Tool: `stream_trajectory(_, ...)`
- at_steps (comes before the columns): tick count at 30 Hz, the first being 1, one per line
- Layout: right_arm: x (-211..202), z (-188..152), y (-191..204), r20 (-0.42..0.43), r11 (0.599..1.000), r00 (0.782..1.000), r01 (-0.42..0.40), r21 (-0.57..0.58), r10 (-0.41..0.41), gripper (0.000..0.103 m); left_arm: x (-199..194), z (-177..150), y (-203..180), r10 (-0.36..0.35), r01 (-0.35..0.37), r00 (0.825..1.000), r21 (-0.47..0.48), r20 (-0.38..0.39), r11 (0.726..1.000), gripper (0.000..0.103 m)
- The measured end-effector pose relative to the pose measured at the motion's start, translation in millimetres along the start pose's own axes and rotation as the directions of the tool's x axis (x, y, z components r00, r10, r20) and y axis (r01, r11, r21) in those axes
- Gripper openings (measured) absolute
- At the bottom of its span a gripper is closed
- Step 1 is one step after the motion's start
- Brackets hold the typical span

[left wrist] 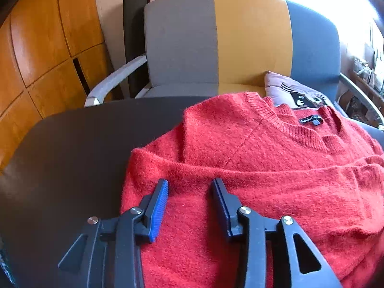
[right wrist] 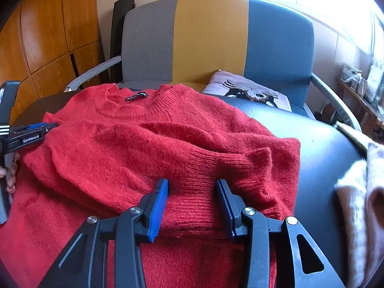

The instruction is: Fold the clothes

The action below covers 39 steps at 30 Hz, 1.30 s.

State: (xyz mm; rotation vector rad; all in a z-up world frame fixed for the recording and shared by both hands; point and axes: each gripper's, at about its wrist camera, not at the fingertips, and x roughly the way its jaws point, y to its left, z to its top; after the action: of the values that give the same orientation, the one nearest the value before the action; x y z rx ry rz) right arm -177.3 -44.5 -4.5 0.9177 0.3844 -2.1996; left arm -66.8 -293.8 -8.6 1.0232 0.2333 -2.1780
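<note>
Both claws, left [left wrist: 189, 187] and right [right wrist: 193, 187], hang spread wide over the red sweater [right wrist: 144, 144], gripping nothing.

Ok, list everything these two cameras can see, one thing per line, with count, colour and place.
sweater: one, red, spread on the table, sleeves folded across its front
table: one, dark, under the sweater
armchair: one, grey, yellow and blue panels, behind the table
cushion: one, pale pink with an animal print, on the armchair seat
cloth: one, cream, on the table's right edge
wall panels: several, orange wood, far left
shelf: one, brown, cluttered, far right
left gripper: one, black with blue pads, open over the sweater's left side
right gripper: one, same, open around a ribbed cuff
</note>
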Motion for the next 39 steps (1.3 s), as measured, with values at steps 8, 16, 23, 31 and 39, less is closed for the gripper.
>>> stream_trajectory(8, 20, 19, -3, 0.003, 0.999, 1.000, -0.031, 0.011, 0.031, 0.043, 20, 28, 5, 0.035, -0.035, 0.999, 0.015, 0.004, 0.999, 0.043)
stream_trajectory(16, 13, 21, -6, -0.012, 0.997, 0.997, -0.070, 0.017, 0.070, 0.046, -28, 10, 53, -0.076, 0.078, 0.997, -0.193, 0.020, 0.978, 0.042)
stream_trajectory(23, -45, -9, -33, -0.015, 0.984, 0.989, -0.148, 0.103, 0.150, 0.070, -73, -63, 97, -0.146, 0.129, 0.988, -0.238, -0.053, 0.963, 0.043)
stream_trajectory(31, -103, -101, -77, -0.056, 0.948, 0.980, -0.170, 0.268, 0.191, 0.071, -119, -143, 96, -0.213, 0.191, 0.974, -0.233, -0.075, 0.954, 0.045)
stream_trajectory(39, -153, -170, -63, 0.018, 0.895, 0.932, -0.353, 0.274, 0.363, 0.078, -177, -209, 86, -0.239, 0.235, 0.971, -0.223, 0.009, 0.946, 0.048)
